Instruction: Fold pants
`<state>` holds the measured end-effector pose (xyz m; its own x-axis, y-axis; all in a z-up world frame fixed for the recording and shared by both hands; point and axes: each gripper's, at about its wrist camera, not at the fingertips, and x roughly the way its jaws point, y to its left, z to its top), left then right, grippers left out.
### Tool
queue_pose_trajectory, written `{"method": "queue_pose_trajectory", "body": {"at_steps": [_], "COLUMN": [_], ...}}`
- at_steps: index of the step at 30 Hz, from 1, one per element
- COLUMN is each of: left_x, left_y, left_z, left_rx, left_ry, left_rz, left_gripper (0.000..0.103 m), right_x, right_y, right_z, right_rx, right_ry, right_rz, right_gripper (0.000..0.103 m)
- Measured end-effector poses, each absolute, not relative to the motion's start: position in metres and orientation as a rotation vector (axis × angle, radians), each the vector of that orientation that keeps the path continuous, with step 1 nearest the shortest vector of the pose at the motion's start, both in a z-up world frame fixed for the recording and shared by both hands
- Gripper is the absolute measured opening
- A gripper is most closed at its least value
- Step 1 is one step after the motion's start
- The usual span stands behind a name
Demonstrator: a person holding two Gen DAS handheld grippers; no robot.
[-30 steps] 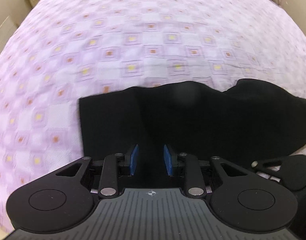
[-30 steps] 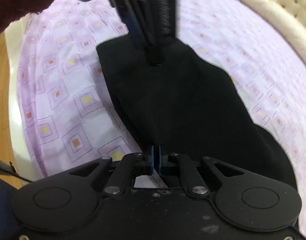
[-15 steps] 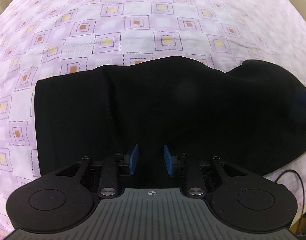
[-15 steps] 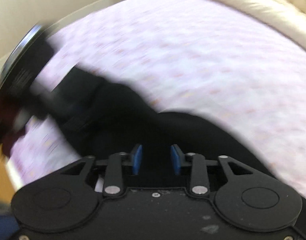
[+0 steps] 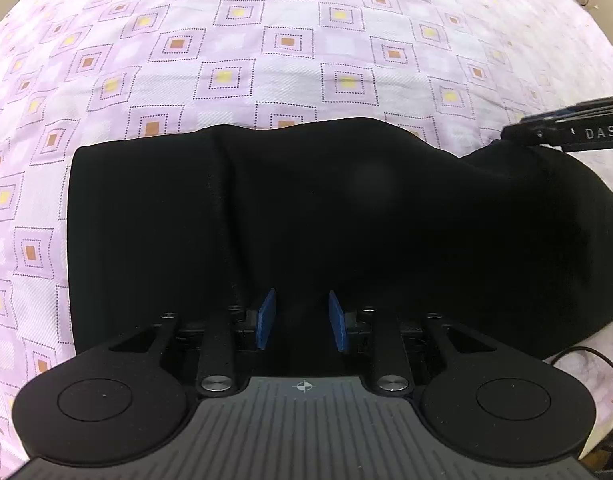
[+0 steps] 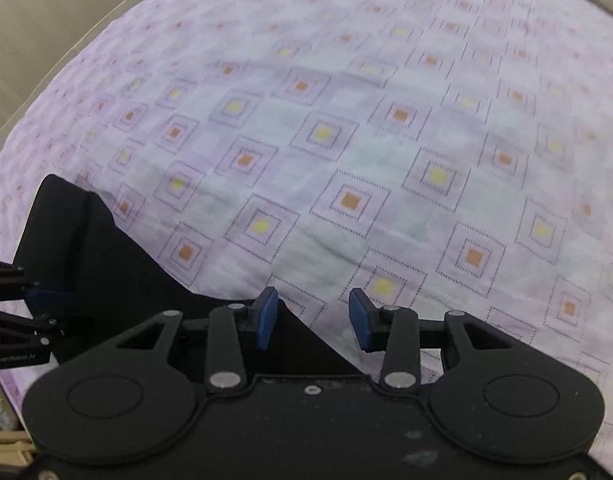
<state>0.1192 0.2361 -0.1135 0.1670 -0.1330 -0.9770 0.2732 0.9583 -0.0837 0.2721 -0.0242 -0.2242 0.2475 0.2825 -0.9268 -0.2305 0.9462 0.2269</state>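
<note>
Your black fabric pants (image 5: 326,220) lie in a folded, flattened bundle on the lilac bedspread with its pattern of yellow and orange squares (image 5: 290,44), close to the bedspread's near edge. Your left gripper (image 5: 301,326) hangs low over the near edge of the pants, its blue pads (image 5: 265,320) spread apart with nothing between them. Your right gripper (image 6: 312,320) also stands with its blue-padded fingers parted and holding nothing; its left pad is over a corner of the pants (image 6: 118,272), its right pad over bare bedspread (image 6: 346,128). In the left wrist view, the right gripper reaches in from the right edge (image 5: 566,132), at the far right end of the pants.
</note>
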Motion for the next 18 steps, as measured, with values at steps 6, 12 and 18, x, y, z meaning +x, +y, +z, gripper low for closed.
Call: {"method": "queue_pose_trajectory", "body": {"at_steps": [6, 12, 18], "left_x": [0.119, 0.121, 0.120], "left_y": [0.230, 0.226, 0.223], "left_z": [-0.113, -0.118, -0.118], "left_rx": [0.123, 0.135, 0.139], "left_ry": [1.375, 1.375, 1.369], "left_rz": [-0.278, -0.278, -0.279], "left_gripper": [0.028, 0.029, 0.029], "right_x": [0.250, 0.198, 0.210], "right_y": [-0.038, -0.029, -0.036], "right_z": [-0.225, -0.195, -0.196], "right_rx": [0.208, 0.183, 0.191], "right_ry": [1.321, 1.232, 1.156], "right_rz": [0.458, 0.510, 0.393], "right_gripper": [0.002, 0.008, 0.065]}}
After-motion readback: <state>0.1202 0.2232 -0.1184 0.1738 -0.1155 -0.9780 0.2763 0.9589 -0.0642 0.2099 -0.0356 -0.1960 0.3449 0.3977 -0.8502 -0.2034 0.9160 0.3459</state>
